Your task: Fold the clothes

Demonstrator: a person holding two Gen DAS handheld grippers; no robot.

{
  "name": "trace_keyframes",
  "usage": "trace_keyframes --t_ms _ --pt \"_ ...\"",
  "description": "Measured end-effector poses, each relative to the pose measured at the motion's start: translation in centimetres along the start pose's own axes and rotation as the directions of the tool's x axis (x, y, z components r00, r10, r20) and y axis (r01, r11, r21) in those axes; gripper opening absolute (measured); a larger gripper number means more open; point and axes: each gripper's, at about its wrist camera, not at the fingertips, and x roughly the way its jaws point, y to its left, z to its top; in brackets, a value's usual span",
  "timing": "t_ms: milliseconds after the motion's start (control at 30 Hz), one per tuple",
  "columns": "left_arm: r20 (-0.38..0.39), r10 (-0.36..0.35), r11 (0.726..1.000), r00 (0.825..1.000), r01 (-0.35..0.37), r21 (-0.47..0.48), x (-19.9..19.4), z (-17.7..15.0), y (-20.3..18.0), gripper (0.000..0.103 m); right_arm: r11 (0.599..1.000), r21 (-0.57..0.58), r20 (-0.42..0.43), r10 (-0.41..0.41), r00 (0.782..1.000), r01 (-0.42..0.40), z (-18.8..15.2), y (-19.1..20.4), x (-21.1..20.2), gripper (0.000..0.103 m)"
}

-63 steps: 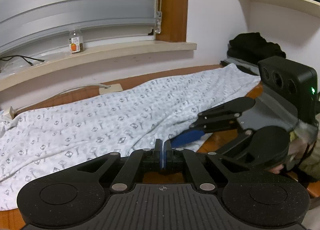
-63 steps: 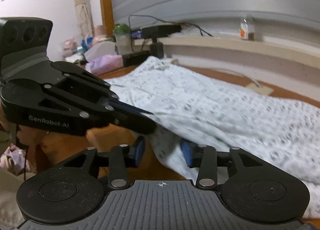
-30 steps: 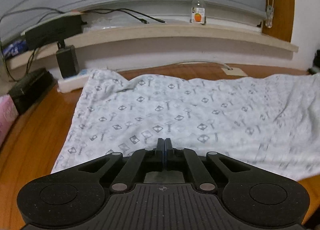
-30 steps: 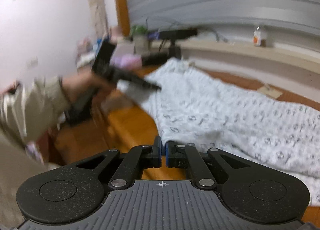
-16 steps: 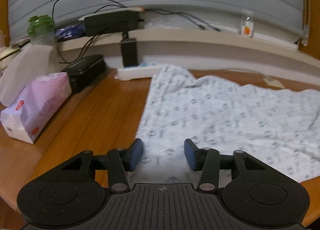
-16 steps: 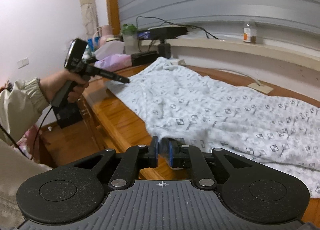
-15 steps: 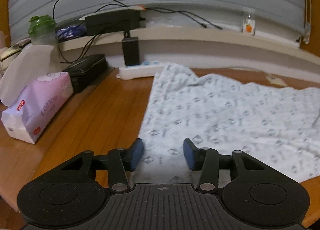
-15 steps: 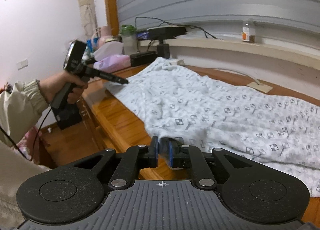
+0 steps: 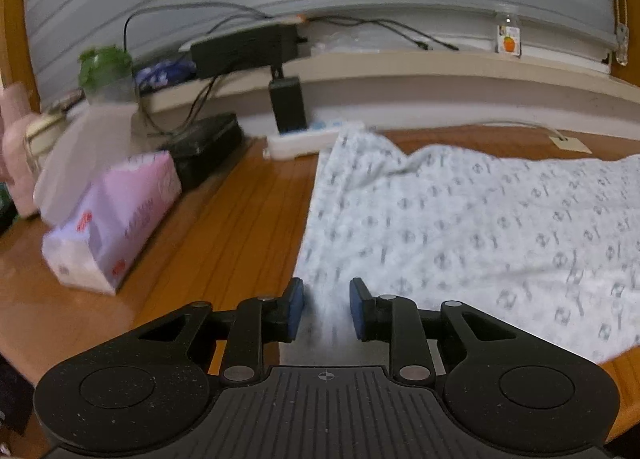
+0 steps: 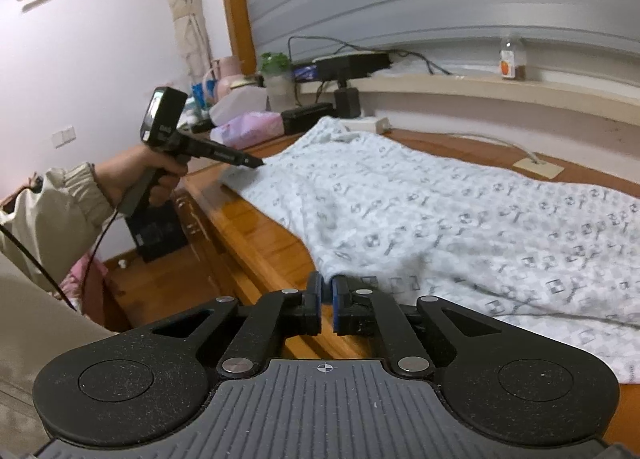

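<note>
The patterned garment (image 10: 460, 211) lies flat on the wooden table (image 9: 224, 227). The right gripper (image 10: 326, 293) pinches its near edge to lift it. The left gripper (image 9: 326, 309), jaws closing, straddles a corner, pads not yet squeezing.

The left gripper (image 9: 326, 309) hangs over the near corner of the patterned cloth (image 9: 472, 235) on the wooden table (image 9: 224, 243); its jaws are closing, cloth between them. A pink tissue pack (image 9: 116, 219) lies to the left, blurred.
</note>
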Motion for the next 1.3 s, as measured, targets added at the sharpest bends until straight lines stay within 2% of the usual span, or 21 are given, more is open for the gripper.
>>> trace_keyframes --t_ms 67,233,267,367,500,567,600,800,867,933,1067,1100,1167,1300 --pt "0.021 -0.019 1.0 1.0 0.019 0.0 0.4 1.3 -0.2 0.038 1.0 -0.002 0.008 -0.011 1.0 0.011 0.2 -0.2 -0.5 0.008" --pt "0.032 -0.092 0.996 0.995 0.092 0.009 3.5 5.0 -0.7 0.04 0.998 -0.007 0.017 -0.059 0.998 0.059 0.3 -0.9 -1.0 0.008" --pt "0.029 -0.097 0.995 0.995 0.097 0.014 4.4 5.7 -0.8 0.04 0.997 -0.006 0.018 -0.072 0.997 0.072 0.2 -1.2 -1.0 0.013" --pt "0.02 -0.065 0.995 0.998 0.063 0.072 7.2 7.4 -1.7 0.041 0.995 0.005 0.027 -0.099 0.995 0.099 -0.1 -2.0 -0.9 0.027" --pt "0.002 -0.047 0.99 0.999 0.046 0.134 10.6 8.4 -2.2 0.044 0.992 0.045 0.053 -0.122 0.991 0.12 -0.6 -3.1 -0.9 0.027" --pt "-0.036 -0.053 0.988 0.998 0.057 0.144 11.8 8.5 -2.2 0.005 0.989 0.062 0.064 -0.137 0.989 0.133 -0.9 -3.5 -1.0 0.027" --pt "-0.061 -0.039 0.989 0.997 0.048 0.138 12.2 8.5 -2.0 0.005 0.988 0.065 0.066 -0.146 0.987 0.142 -1.1 -3.8 -1.2 0.027" --pt "0.03 0.037 0.998 0.999 -0.038 0.046 10.8 9.5 -0.5 0.007 0.975 0.078 0.067 -0.214 0.974 0.209 -2.1 -5.3 -2.6 0.027" --pt "0.052 0.059 0.997 0.997 -0.061 0.038 10.2 9.8 -0.9 0.022 0.968 0.061 0.057 -0.247 0.967 0.244 -2.3 -5.9 -2.9 0.027" --pt "0.077 0.022 1.0 0.997 -0.023 0.018 9.3 9.8 -1.6 0.031 0.96 0.037 0.045 -0.28 0.959 0.278 -2.4 -6.4 -3.0 0.028" --pt "0.1 -0.115 0.993 0.988 0.113 0.026 7.5 9.8 -5.2 0.032 0.943 -0.01 0.017 -0.334 0.942 0.334 -2.5 -7.5 -2.9 0.039" --pt "0.098 -0.16 0.987 0.982 0.157 0.037 7.3 9.8 -6.5 0.033 0.944 -0.017 0.006 -0.328 0.945 0.328 -2.4 -7.6 -2.7 0.039" --pt "0.091 -0.246 0.968 0.965 0.241 0.063 7.1 9.7 -9.4 0.042 0.953 -0.036 -0.012 -0.303 0.953 0.302 -2.2 -7.5 -2.2 0.039" --pt "0.06 -0.387 0.918 0.92 0.378 0.121 7.5 9.6 -15.3 0.042 0.965 -0.087 -0.031 -0.251 0.967 0.248 -1.6 -6.1 -0.9 0.04"
